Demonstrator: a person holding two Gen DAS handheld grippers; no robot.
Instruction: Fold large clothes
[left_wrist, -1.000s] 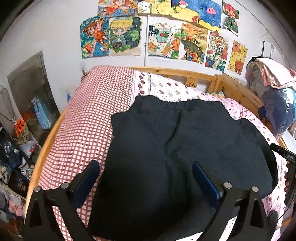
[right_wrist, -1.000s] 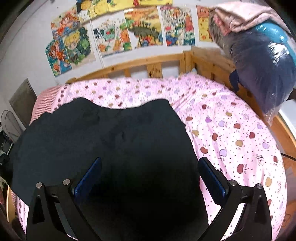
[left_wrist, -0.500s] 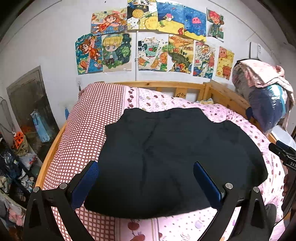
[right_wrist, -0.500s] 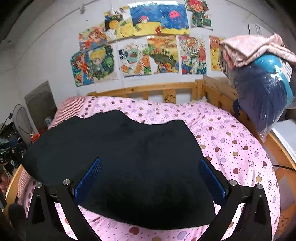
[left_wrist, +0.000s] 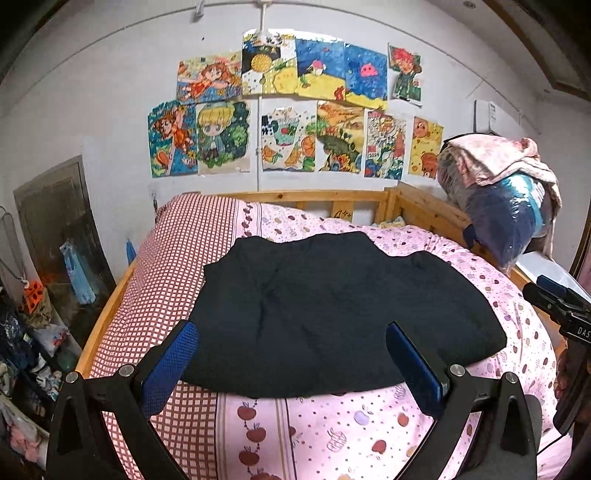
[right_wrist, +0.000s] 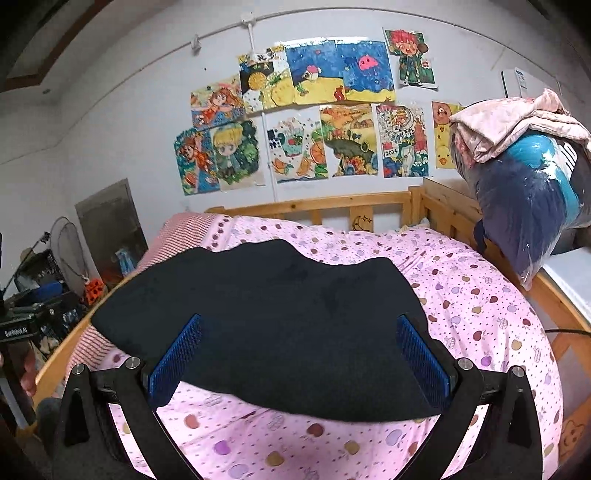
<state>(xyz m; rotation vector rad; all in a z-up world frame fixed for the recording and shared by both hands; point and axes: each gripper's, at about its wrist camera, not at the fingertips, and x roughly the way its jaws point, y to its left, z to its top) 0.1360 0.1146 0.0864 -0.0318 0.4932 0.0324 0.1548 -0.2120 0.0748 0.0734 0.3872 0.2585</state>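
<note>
The dark garment lies spread flat on the bed, across the pink apple-print bedspread, with its left part over the red-checked section of the cover. From the right wrist view the same garment fills the middle of the bed, its near edge just short of the foot. The left gripper hangs above the near edge of the cloth, its blue-padded fingers spread wide apart and holding nothing. The right gripper hovers likewise over the near edge, fingers wide apart and empty. A wooden bed frame runs behind, children's drawings cover the wall, and a plastic-wrapped bundle with a pink cloth on top sits at the right rail
</note>
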